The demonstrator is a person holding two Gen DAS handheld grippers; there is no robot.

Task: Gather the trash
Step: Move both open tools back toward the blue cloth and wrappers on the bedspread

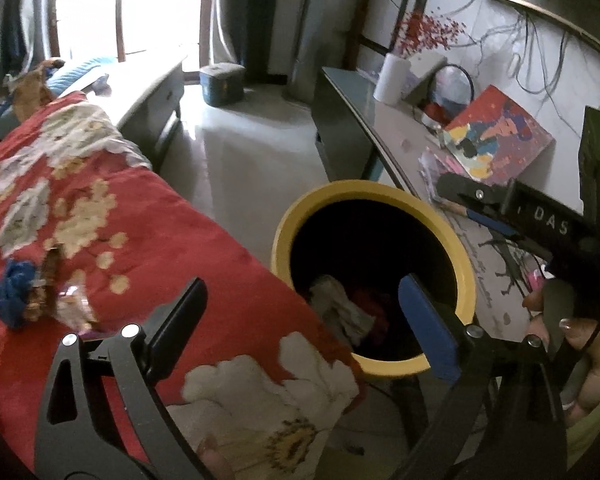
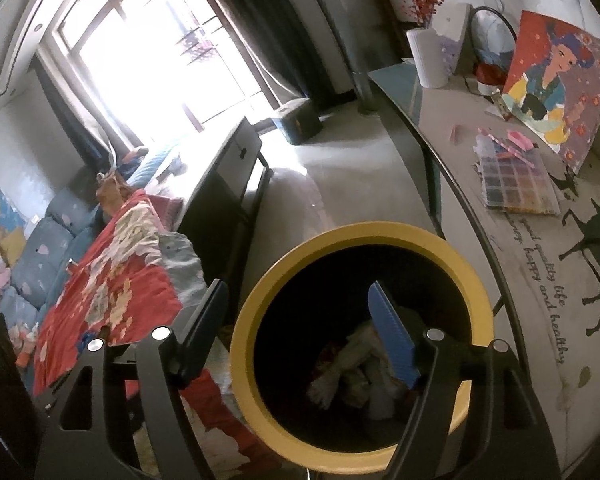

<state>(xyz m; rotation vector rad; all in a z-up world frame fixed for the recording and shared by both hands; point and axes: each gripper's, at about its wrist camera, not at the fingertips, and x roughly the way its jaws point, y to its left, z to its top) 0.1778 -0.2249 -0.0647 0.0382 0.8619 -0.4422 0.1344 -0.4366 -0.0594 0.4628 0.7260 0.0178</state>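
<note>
Trash [image 2: 356, 364] in one bin [image 2: 260, 292] | we see bead box [image 2: 516, 184] from right only | both grippers [image 1: 300, 320] [image 2: 296, 332] spread, empty

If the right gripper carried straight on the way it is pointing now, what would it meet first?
Most likely the yellow bin: the right gripper, open and empty, aims into its mouth, so it would probably reach the crumpled trash inside, though depth is unclear.

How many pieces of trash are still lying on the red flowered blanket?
2: a blue crumpled piece near the left edge of the red flowered blanket, and a shiny wrapper just right of it. The pile is blurred, so more may be hidden.
</note>
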